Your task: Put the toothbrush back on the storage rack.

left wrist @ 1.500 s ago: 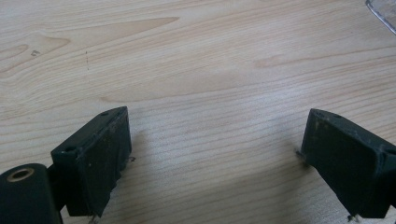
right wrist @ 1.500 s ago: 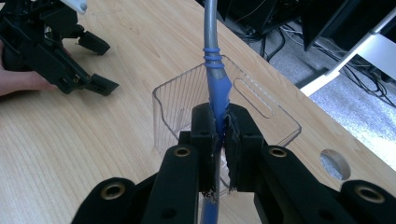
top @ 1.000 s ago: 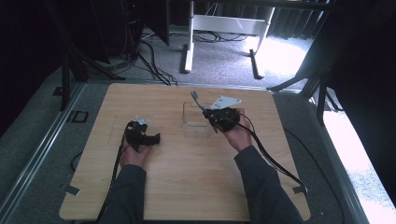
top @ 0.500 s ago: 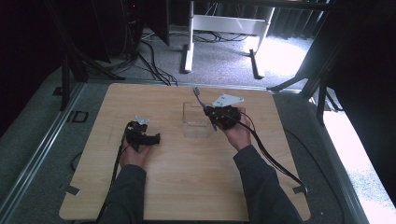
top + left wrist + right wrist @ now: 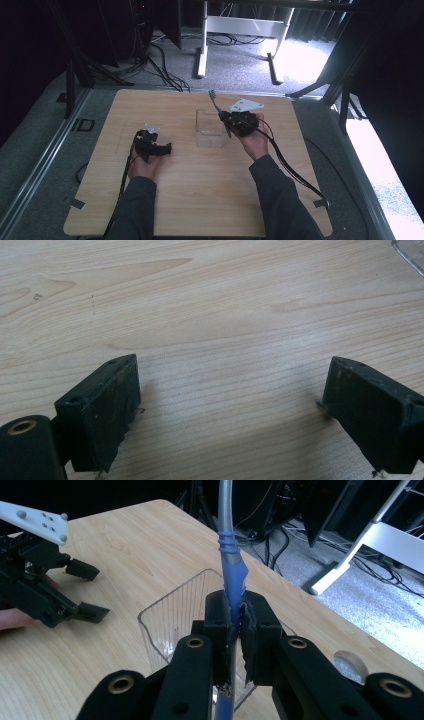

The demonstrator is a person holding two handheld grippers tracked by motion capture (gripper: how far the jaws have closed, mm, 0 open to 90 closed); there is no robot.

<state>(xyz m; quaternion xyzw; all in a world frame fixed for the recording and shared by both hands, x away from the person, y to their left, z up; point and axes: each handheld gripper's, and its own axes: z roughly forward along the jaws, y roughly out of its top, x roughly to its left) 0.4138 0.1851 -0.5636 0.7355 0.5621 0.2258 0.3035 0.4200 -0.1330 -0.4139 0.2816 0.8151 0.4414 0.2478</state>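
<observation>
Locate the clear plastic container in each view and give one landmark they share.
High view: clear plastic container at table centre, beside the right hand-held gripper.
Left gripper view: only its corner, top right edge.
Right gripper view: centre, behind the jaws.
Shared landmark: the wooden table.
</observation>
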